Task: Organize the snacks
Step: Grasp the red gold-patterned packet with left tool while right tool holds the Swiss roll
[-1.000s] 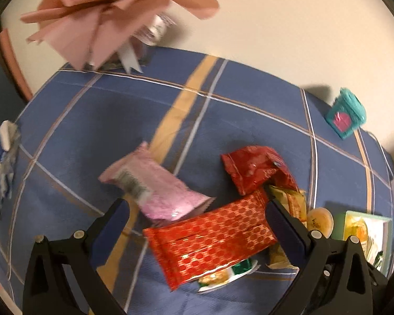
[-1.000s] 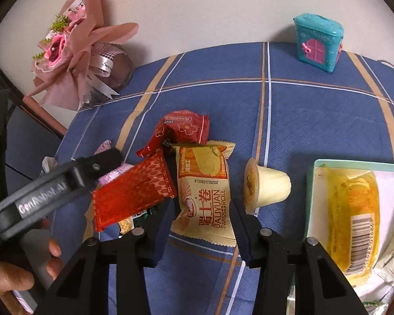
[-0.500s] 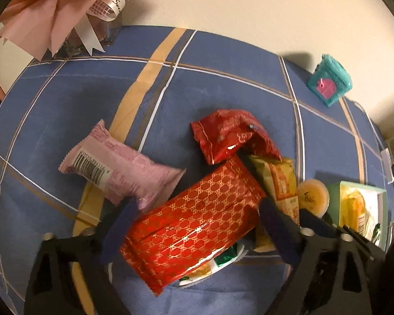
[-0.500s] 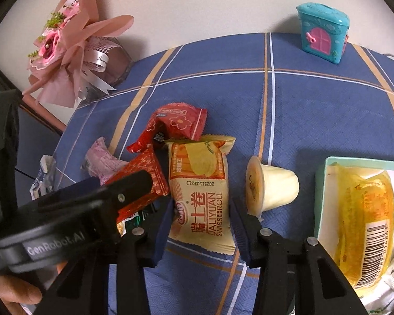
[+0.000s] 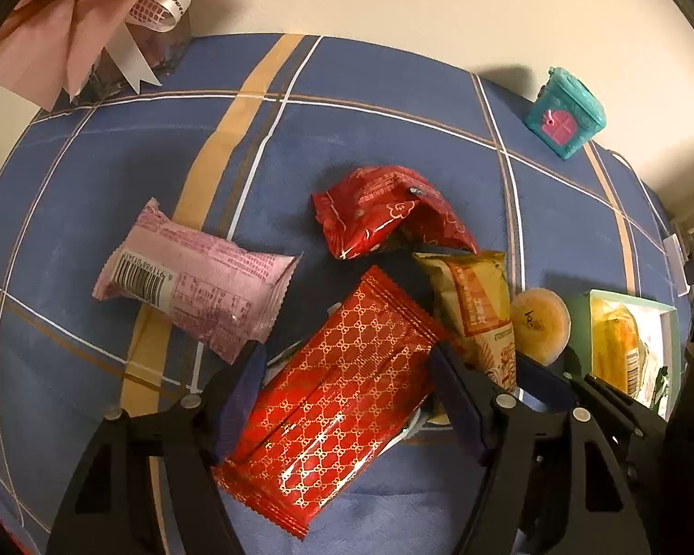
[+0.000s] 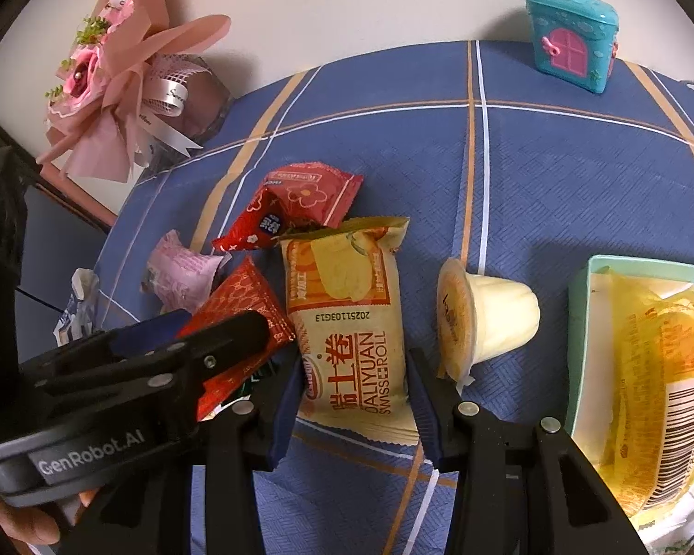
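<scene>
My teal tray sits right of my right gripper and holds one yellow wrapped cake. On the blue cloth I count two red packets, one pink packet, one yellow Swiss roll and one pudding cup. My left gripper has its jaws apart, straddling the patterned red packet. My right jaws stand apart around the Swiss roll's near end; the cup lies just beyond the right finger.
</scene>
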Demonstrator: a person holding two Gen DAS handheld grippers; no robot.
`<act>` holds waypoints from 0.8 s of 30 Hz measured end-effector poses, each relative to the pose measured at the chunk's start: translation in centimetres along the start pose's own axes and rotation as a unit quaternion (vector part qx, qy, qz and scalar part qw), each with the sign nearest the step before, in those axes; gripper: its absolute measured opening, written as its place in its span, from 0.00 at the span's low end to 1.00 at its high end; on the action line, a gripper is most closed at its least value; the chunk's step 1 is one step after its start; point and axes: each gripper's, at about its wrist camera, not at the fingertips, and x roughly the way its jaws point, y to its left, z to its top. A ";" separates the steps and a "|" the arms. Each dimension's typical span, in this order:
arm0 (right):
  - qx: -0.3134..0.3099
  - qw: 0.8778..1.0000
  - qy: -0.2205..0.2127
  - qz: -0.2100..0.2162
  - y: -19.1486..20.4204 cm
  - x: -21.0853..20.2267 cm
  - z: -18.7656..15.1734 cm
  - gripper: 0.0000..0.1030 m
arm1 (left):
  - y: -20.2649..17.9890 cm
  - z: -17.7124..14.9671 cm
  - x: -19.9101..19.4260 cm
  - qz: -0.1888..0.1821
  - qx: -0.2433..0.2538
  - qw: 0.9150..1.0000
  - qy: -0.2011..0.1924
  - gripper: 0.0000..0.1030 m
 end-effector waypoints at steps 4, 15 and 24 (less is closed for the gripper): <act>0.004 1.000 0.003 0.000 -0.1 0.0 0.1 0.44 | 0.2 -0.1 -0.5 0.001 0.001 1.000 0.005 0.72; 0.001 0.999 0.027 -0.019 -0.3 -0.9 -0.9 0.42 | 0.3 -1.0 -0.9 -0.002 -0.003 1.000 0.029 0.72; 0.000 0.999 0.035 -0.026 -0.8 -1.2 -1.7 0.42 | -0.2 -1.5 -0.6 0.015 -0.008 0.999 0.028 0.69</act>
